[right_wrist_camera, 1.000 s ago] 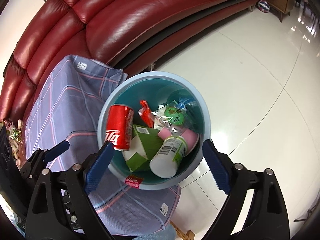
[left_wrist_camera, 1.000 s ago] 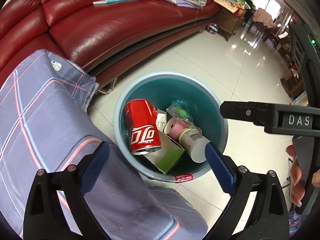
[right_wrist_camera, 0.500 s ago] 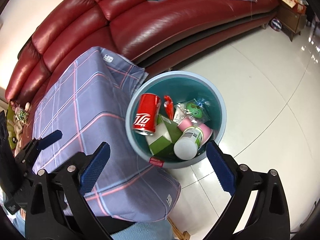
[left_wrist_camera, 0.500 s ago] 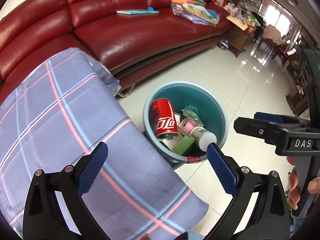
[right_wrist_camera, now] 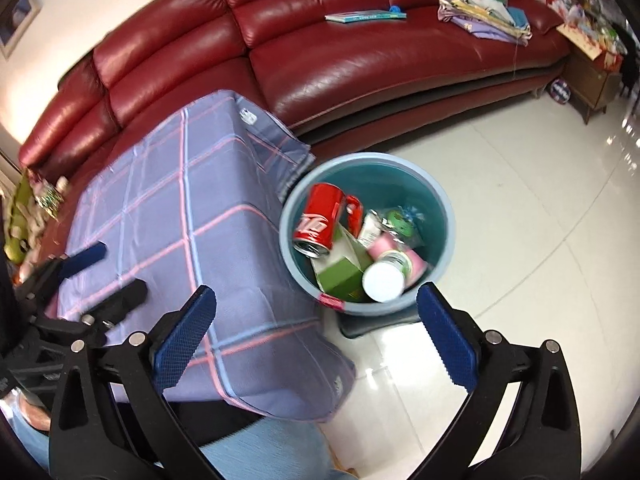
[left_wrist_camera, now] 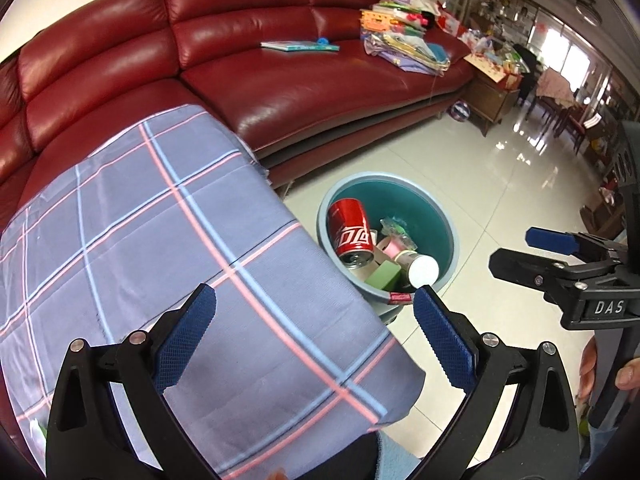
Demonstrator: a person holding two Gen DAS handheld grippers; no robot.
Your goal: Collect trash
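Observation:
A blue-grey trash bin [left_wrist_camera: 448,256] [right_wrist_camera: 446,216] stands on the floor beside the cloth-covered table. In it lie a red cola can [left_wrist_camera: 352,230] [right_wrist_camera: 318,220], a green carton [left_wrist_camera: 384,274] [right_wrist_camera: 340,276], a white-bottomed bottle [left_wrist_camera: 422,269] [right_wrist_camera: 384,278], a pink roll [left_wrist_camera: 392,246] and wrappers. My left gripper [left_wrist_camera: 314,336] is open and empty above the table's corner. My right gripper [right_wrist_camera: 316,336] is open and empty, above the table edge and the bin's near side. It also shows at the right of the left wrist view [left_wrist_camera: 560,256].
A table under a blue plaid cloth [left_wrist_camera: 160,248] [right_wrist_camera: 188,232] fills the left. A red leather sofa [left_wrist_camera: 300,80] [right_wrist_camera: 360,48] runs behind, with a book [left_wrist_camera: 298,45] and a pile of papers and clothes [left_wrist_camera: 404,44]. Glossy white tile floor [right_wrist_camera: 520,240] lies to the right.
Both grippers have pulled up and back from over the bin. The bin looks smaller and more of the plaid table has come into view. Both stay open and empty.

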